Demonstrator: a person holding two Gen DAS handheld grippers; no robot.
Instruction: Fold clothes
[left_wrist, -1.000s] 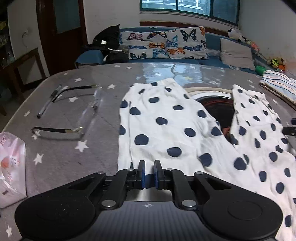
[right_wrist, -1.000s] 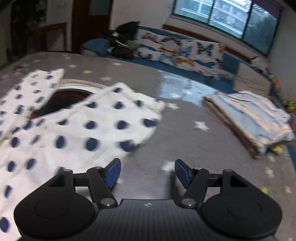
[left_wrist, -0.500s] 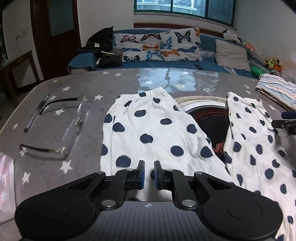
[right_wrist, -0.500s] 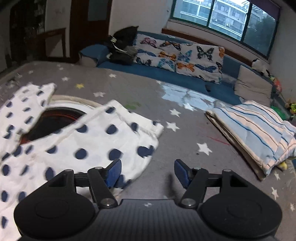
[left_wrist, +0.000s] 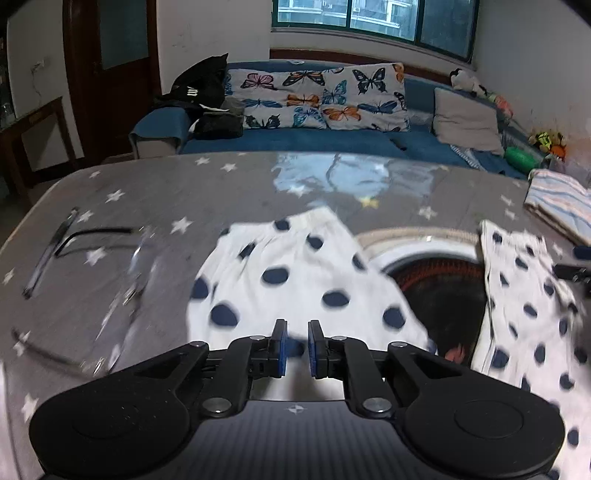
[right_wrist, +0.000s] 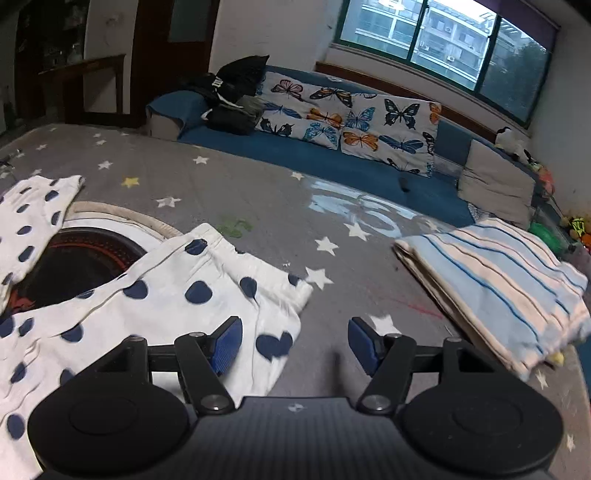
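Observation:
White polka-dot trousers (left_wrist: 295, 280) lie spread on the grey star-print table, legs pointing away; they also show in the right wrist view (right_wrist: 159, 299). My left gripper (left_wrist: 294, 349) is shut on the near edge of the left leg's cloth. My right gripper (right_wrist: 294, 341) is open and empty, hovering over the right leg's outer edge; its tip shows at the right of the left wrist view (left_wrist: 576, 271). A folded blue-striped garment (right_wrist: 506, 280) lies to the right.
Clear plastic hangers (left_wrist: 92, 266) lie on the table at the left. A round printed picture (left_wrist: 436, 273) on the tablecloth shows between the trouser legs. A blue sofa (left_wrist: 332, 144) with butterfly cushions stands beyond the table's far edge.
Both grippers have pulled back toward me, and the left one has dragged the trousers along. The left jaws stayed shut and the right jaws stayed open.

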